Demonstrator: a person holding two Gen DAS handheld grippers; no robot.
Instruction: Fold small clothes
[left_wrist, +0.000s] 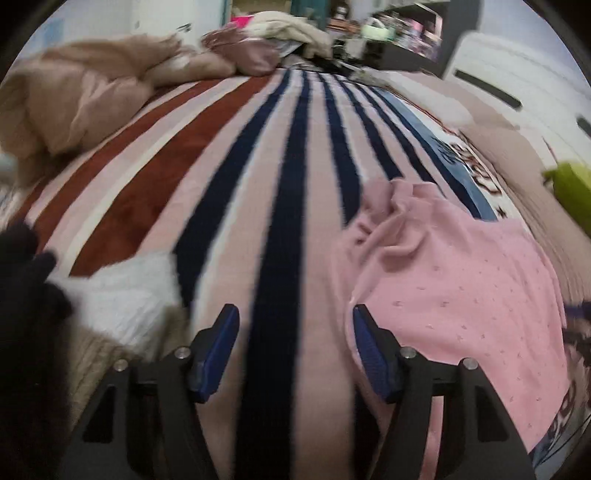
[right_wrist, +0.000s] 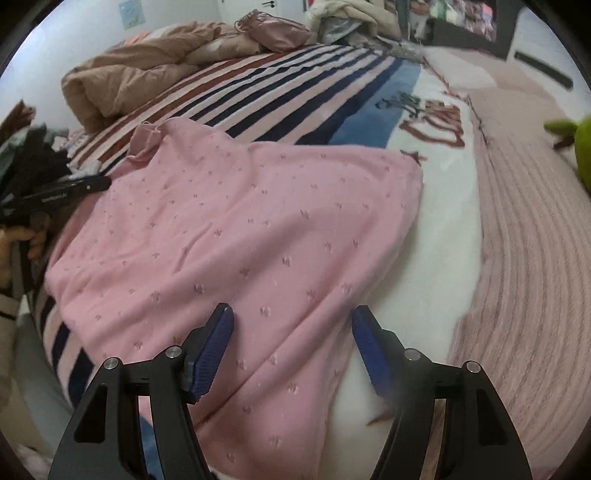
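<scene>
Both views are being lit softly and evenly, with no glare or hard shadows being cast. The left wrist view is being smeared by motion blur: the striped blanket ahead of the left gripper is being streaked. The right wrist view is being rendered sharper near the right gripper, while straight lines are being bent and darkened at the fisheye edges.

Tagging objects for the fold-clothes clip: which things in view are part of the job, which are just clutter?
Job:
- pink garment, spread on the bed
- left gripper, open
- right gripper, open

Lying about:
- striped blanket
- tan duvet, bunched
- green plush toy
- white cloth
</scene>
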